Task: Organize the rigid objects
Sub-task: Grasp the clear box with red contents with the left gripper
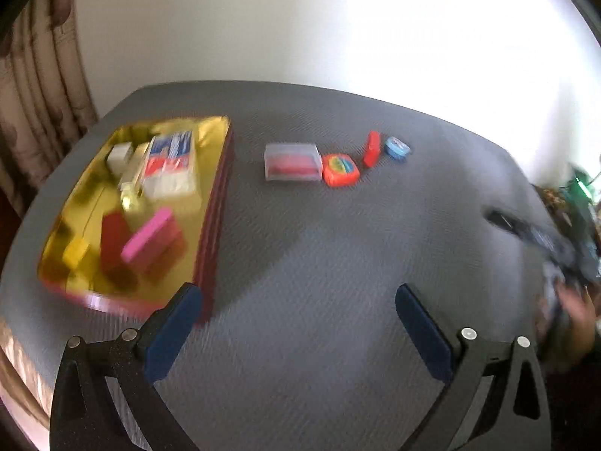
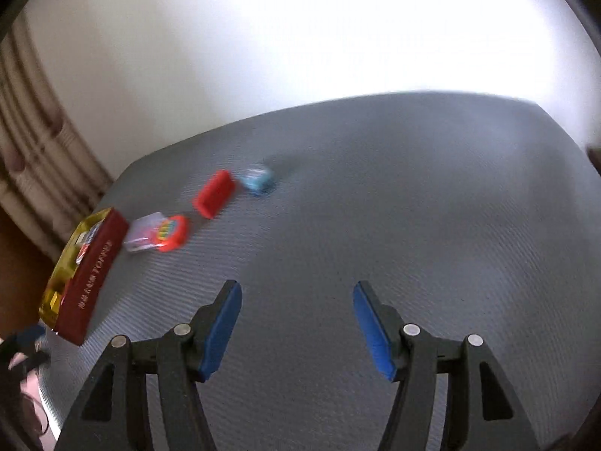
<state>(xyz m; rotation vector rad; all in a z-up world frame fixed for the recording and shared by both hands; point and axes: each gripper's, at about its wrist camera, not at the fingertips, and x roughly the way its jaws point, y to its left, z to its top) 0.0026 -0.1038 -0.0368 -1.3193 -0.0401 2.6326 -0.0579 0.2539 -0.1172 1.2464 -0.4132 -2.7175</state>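
Observation:
A red box with a gold lining (image 1: 216,203) stands at the table's left and holds several small items, among them a pink block (image 1: 150,238), a red block (image 1: 112,240) and a white printed carton (image 1: 171,163). On the grey table lie a clear plastic case (image 1: 292,161), an orange square case (image 1: 340,170), a red block (image 1: 372,149) and a blue round case (image 1: 397,147). My left gripper (image 1: 298,298) is open and empty, right of the box. My right gripper (image 2: 296,293) is open and empty; the loose items (image 2: 214,193) lie far to its left.
The grey textured table (image 1: 338,263) ends at a white wall. Curtains (image 1: 37,75) hang at the left. The right gripper and hand (image 1: 544,248) show blurred at the right edge of the left wrist view. The box also shows in the right wrist view (image 2: 92,274).

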